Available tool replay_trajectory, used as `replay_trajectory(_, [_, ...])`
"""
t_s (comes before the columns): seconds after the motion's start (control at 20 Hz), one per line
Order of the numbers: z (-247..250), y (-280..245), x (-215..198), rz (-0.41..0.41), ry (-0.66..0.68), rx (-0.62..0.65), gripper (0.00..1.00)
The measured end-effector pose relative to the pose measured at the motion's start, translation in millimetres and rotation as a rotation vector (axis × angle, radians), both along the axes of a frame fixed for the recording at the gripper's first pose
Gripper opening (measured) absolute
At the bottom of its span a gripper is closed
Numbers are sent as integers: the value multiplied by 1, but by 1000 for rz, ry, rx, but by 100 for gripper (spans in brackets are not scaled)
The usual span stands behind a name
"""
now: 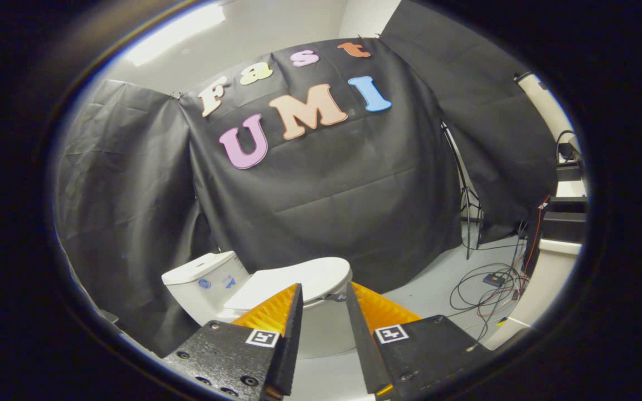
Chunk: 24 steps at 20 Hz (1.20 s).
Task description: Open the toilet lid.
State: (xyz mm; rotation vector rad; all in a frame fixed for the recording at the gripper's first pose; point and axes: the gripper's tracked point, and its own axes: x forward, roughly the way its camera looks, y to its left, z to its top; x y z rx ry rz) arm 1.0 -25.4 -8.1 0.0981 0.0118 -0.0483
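Toilet lid (298,281) is found closed, lying flat on the bowl; the opening has not been started and the whole lift is judged outstanding. The toilet (321,328) stands against the black cloth wall, just ahead of and beyond the fingertips, its tank (204,278) behind it. The lid is seen as white, smooth and rounded at its front edge. The gripper (324,295) is held apart with a moderate gap, nothing gripped, no contact made. Cables (482,289) are noted on the floor nearby.
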Motion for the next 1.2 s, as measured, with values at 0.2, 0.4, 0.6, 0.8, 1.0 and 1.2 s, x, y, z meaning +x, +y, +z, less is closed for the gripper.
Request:
replay_trajectory(0.2, [6,-5,2,4,-21,62,48])
replay_trajectory(0.4, [8,-5,17,17,-8,148,48])
replay_trajectory(0.6, [24,2,50,46,-88,275,48])
replay_trajectory(0.8, [9,10,96,64,-110,490,48])
replay_trajectory(1.0, [-22,12,138,61,-43,675,48])
replay_trajectory(1.2, [-60,15,173,29,14,816,48])
